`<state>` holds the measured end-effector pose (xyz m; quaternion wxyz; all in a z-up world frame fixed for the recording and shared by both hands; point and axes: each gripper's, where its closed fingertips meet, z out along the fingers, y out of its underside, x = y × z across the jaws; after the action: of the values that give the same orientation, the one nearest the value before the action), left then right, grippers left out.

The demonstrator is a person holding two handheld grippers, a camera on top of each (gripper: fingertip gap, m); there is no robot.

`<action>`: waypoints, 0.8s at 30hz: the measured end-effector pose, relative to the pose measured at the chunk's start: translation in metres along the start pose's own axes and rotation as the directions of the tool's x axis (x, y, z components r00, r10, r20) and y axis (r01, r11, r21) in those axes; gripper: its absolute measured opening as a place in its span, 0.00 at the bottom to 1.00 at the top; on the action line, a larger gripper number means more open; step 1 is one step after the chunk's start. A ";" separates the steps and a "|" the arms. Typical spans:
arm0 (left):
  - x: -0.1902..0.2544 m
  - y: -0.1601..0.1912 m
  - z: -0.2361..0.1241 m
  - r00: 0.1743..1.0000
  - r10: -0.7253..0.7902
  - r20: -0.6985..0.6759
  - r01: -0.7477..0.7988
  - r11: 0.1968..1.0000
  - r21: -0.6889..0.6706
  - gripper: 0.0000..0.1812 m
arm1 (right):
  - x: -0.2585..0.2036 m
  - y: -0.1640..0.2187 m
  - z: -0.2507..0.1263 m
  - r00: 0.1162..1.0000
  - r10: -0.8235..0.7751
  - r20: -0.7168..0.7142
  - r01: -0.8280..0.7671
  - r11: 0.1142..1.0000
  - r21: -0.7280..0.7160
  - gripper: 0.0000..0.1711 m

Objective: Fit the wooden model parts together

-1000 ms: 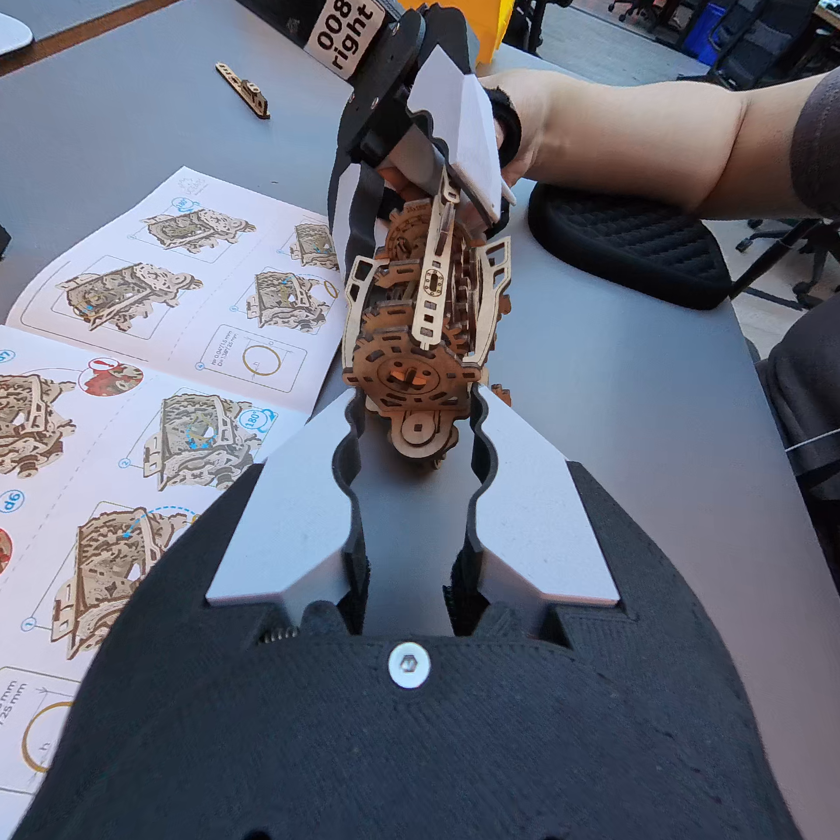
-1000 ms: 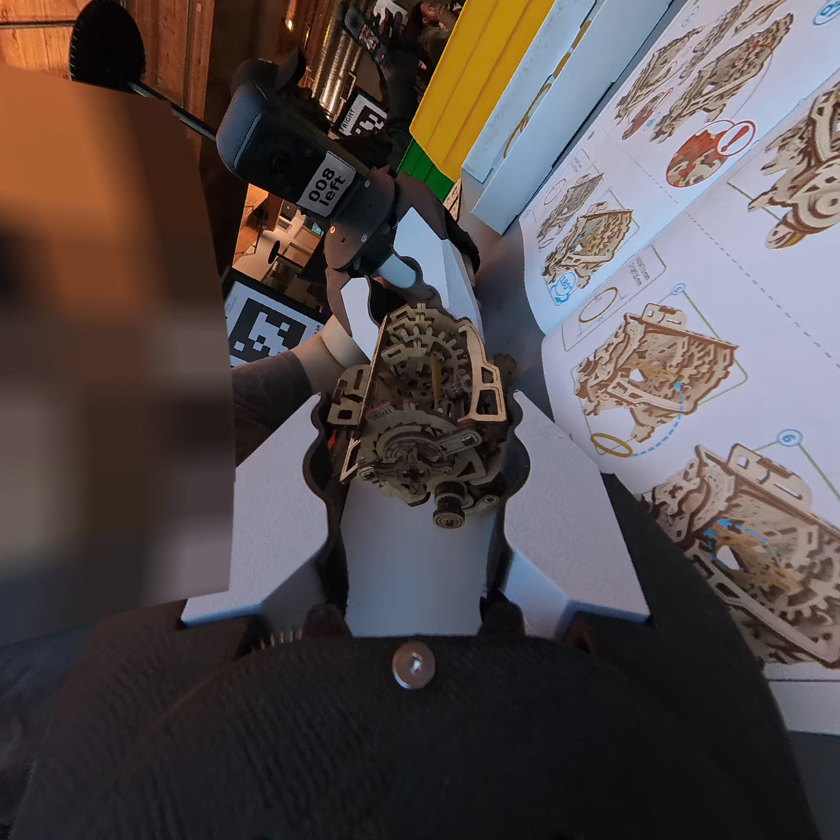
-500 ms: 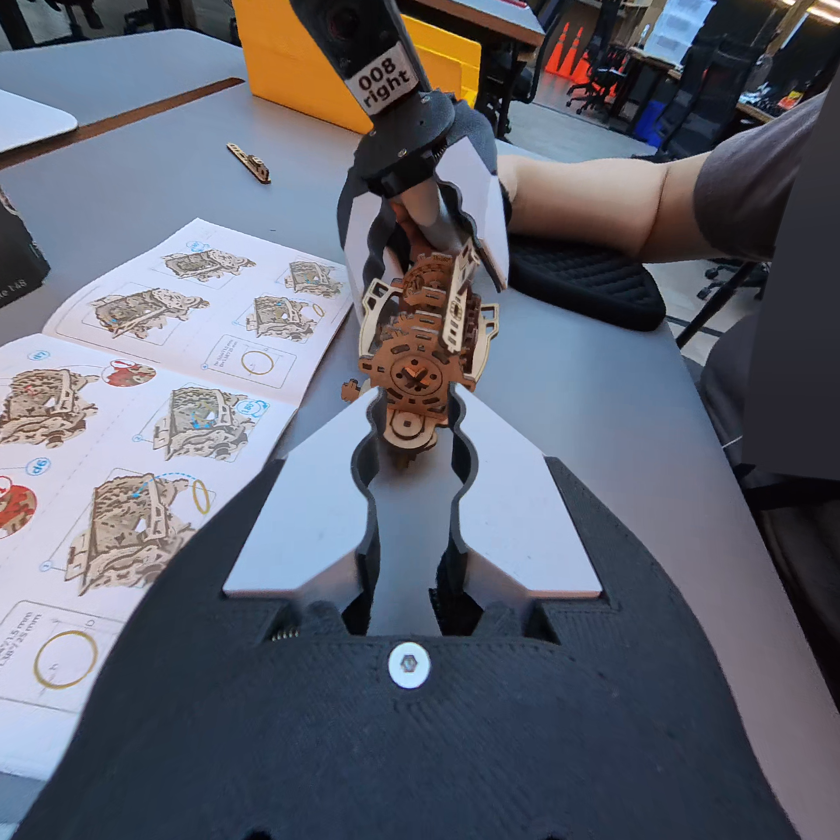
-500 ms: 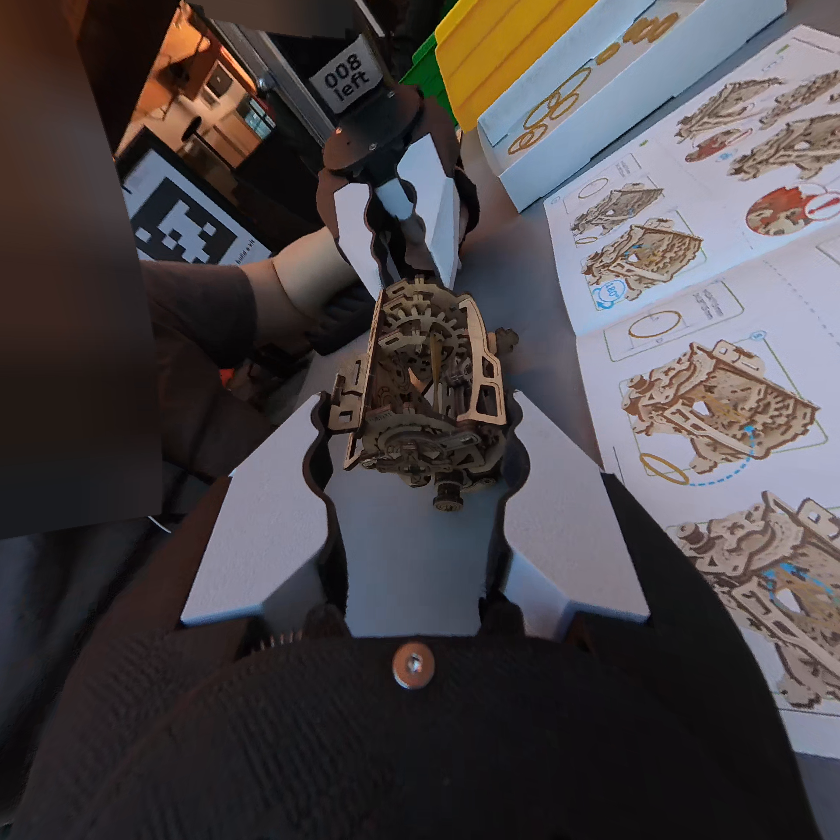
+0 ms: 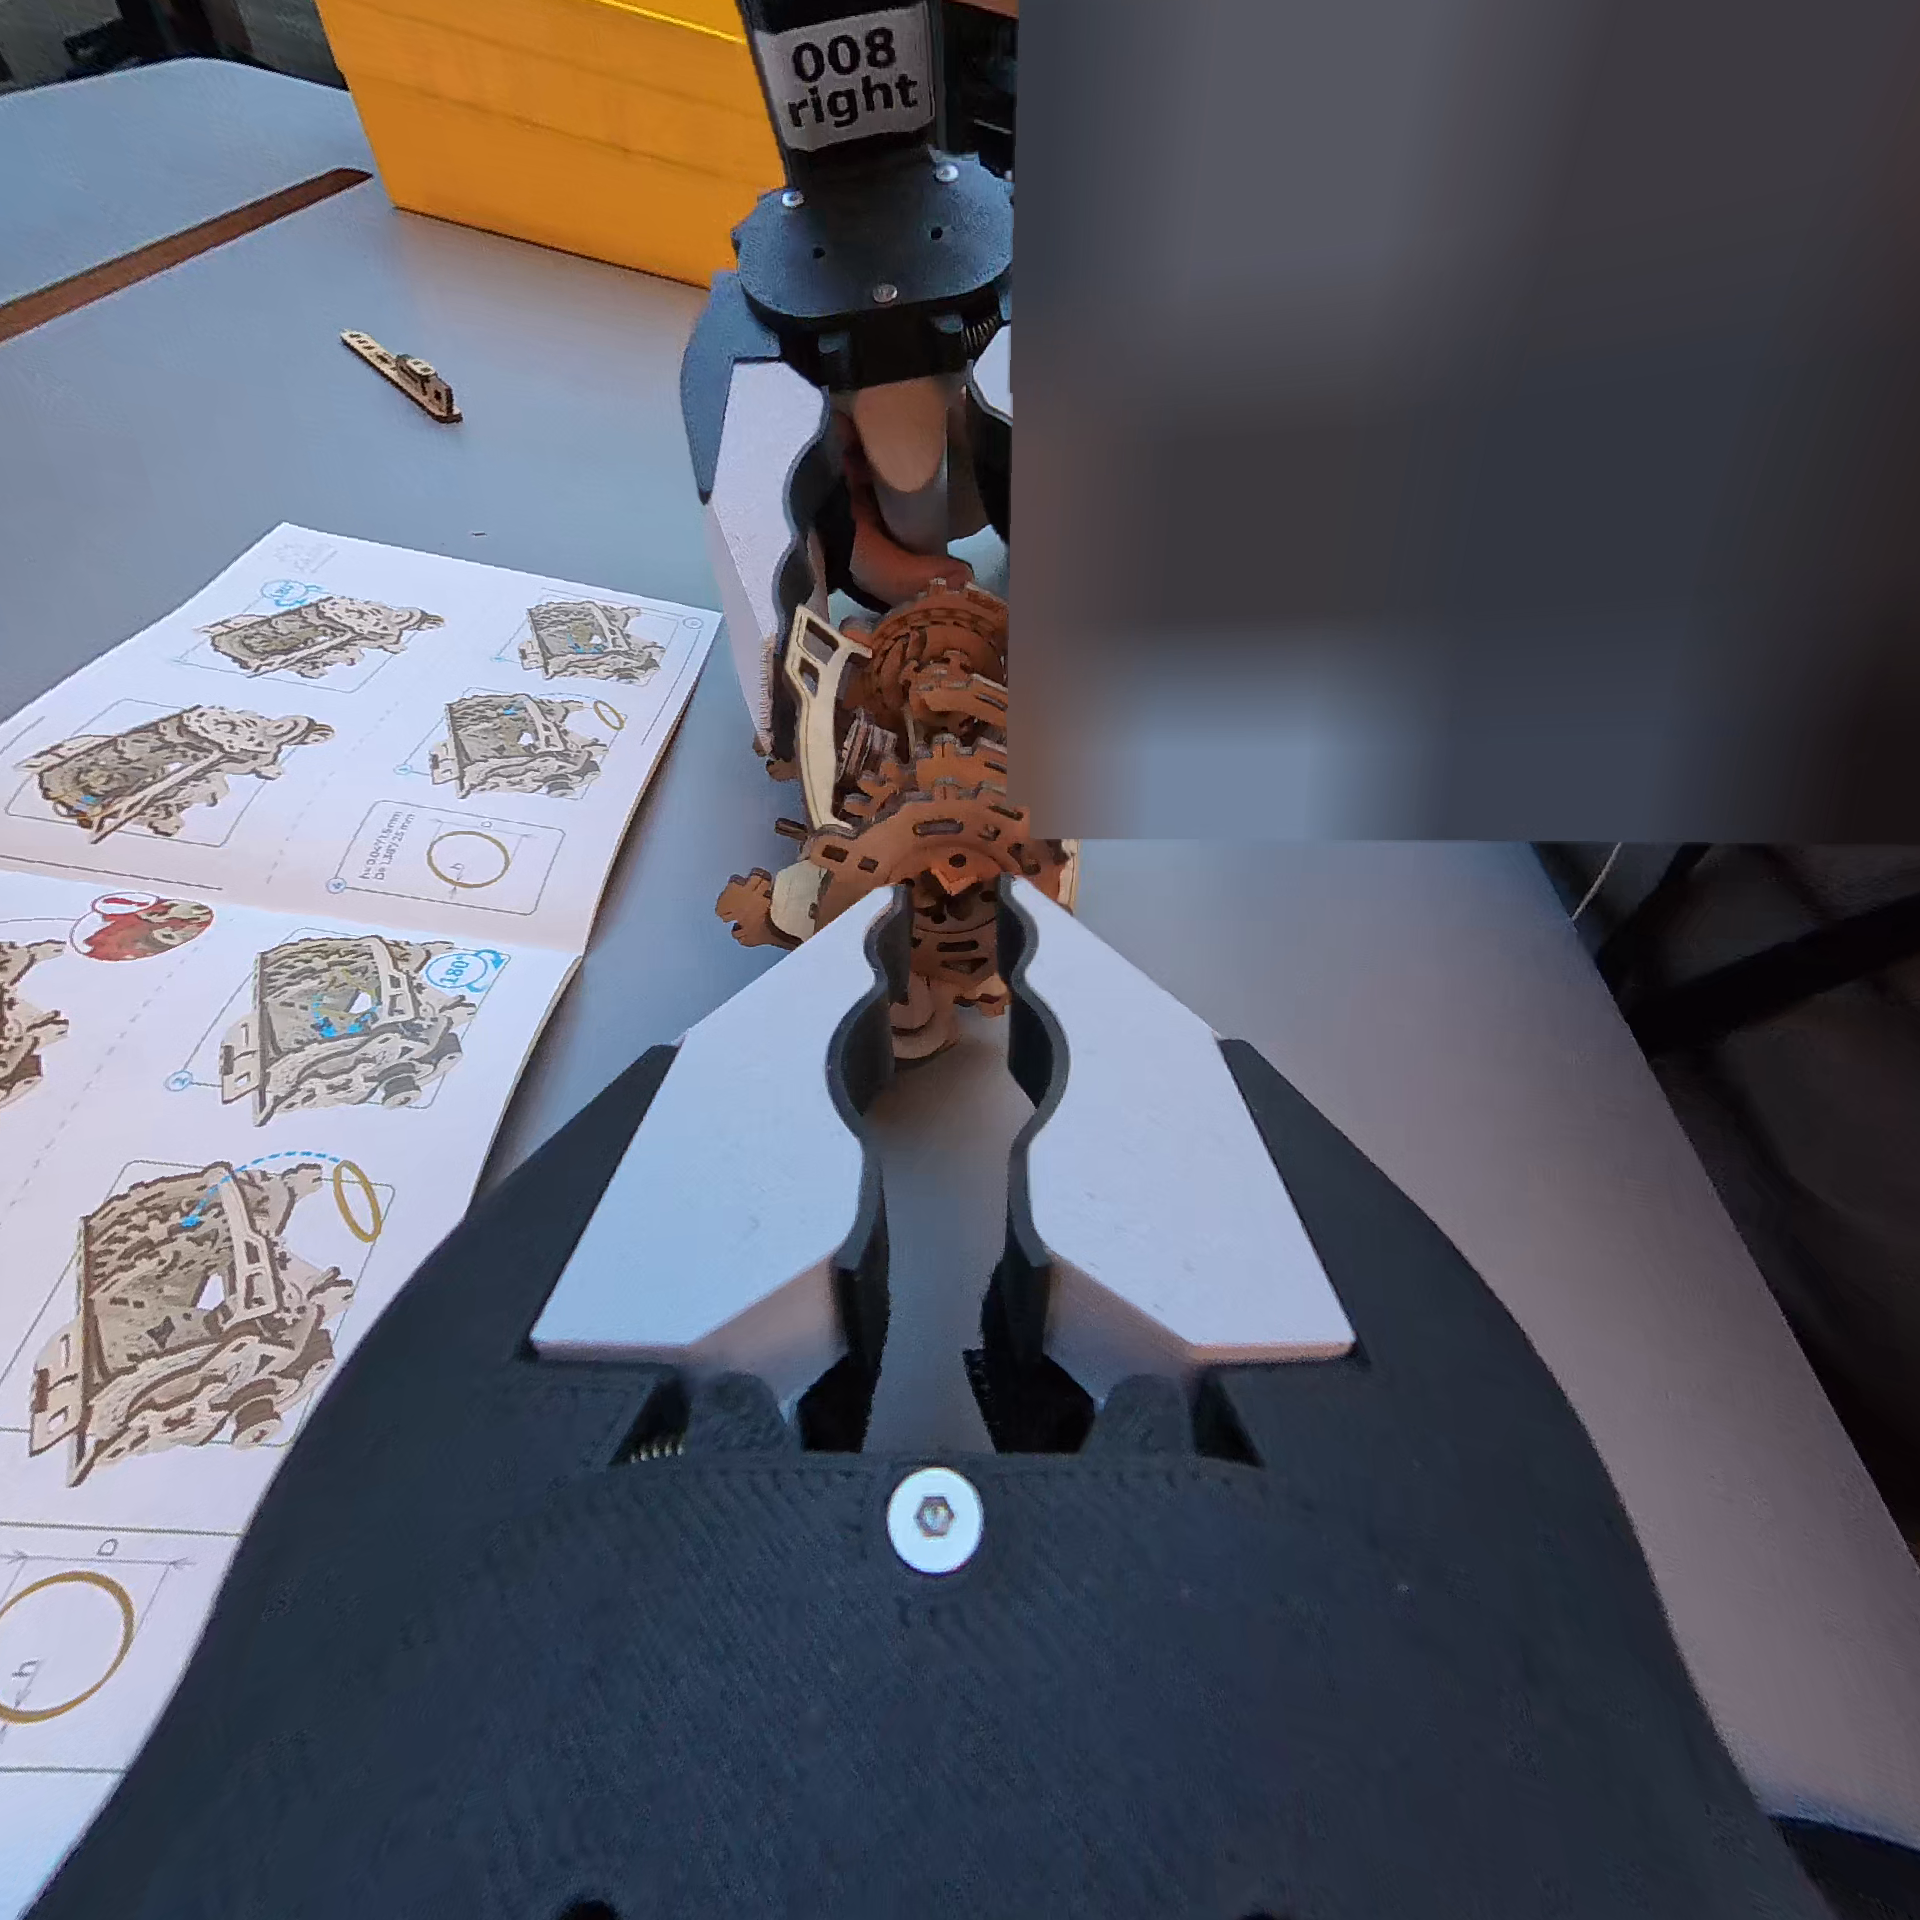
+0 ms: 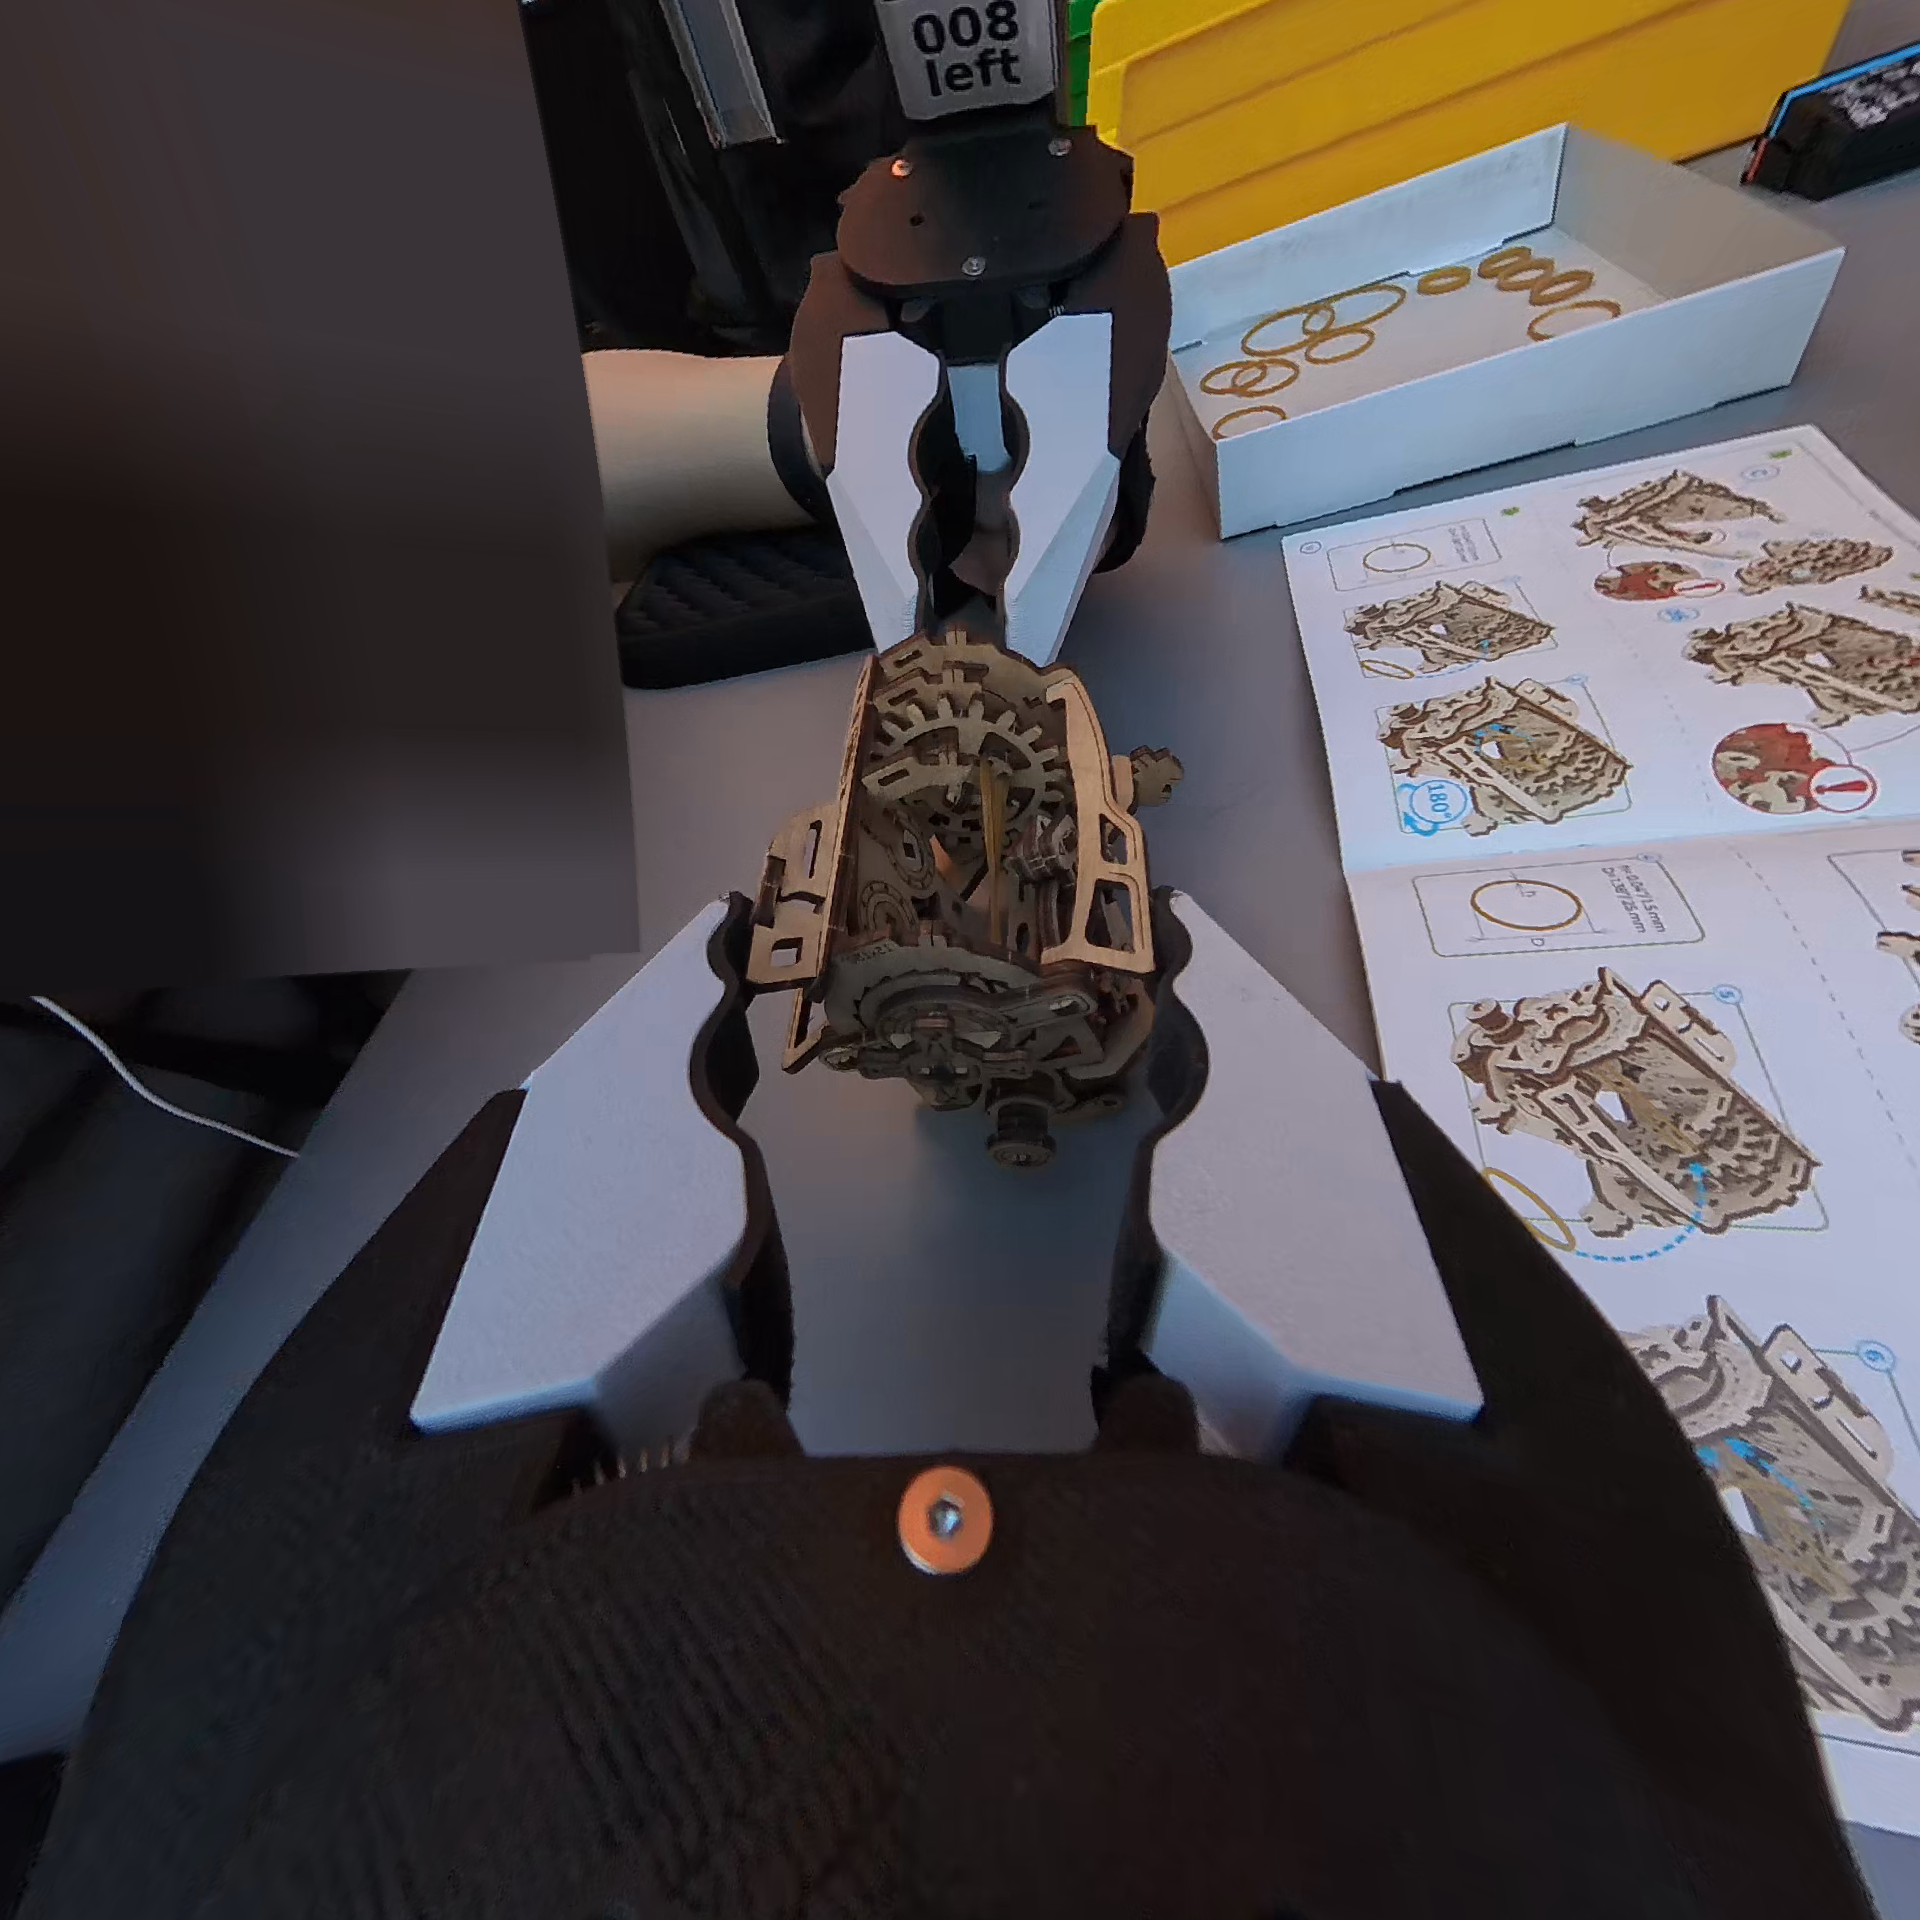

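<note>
Holding a nearly built wooden model between my two grippers, I judge the build well along: gears, side frames and a small axle knob are already seated, and what's left looks like small add-ons, though I can't tell which piece goes next.

Closest to me, the right gripper has its fingers spread fairly wide, closed in on the model's two side frames, so the model sits between their tips just over the grey worktop.

At the model's far end, the left gripper has its fingers drawn in to a narrow gap, pinching the round geared end plate. That's both ends clamped.

Off to the right of my right fingers lies the open instruction booklet. Beyond it, a white tray holds loose rubber bands, probably still to be fitted. Out past the left fingers and to their left, one loose wooden strip lies alone on the worktop, well apart from the model, likely still waiting its turn. Yellow bins stand farthest back.
</note>
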<state>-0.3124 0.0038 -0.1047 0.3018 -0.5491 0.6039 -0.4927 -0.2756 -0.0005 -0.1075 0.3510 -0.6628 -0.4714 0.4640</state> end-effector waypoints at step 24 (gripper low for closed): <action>-0.001 -0.015 -0.009 0.994 -0.099 -0.045 0.103 0.990 0.093 0.41 | -0.009 -0.001 0.010 0.976 -0.181 -0.124 0.177 0.983 -0.039 0.43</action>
<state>-0.3149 0.0085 -0.0884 0.2901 -0.5541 0.5570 -0.5464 -0.2869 -0.0080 -0.1076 0.4117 -0.6505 -0.5122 0.3808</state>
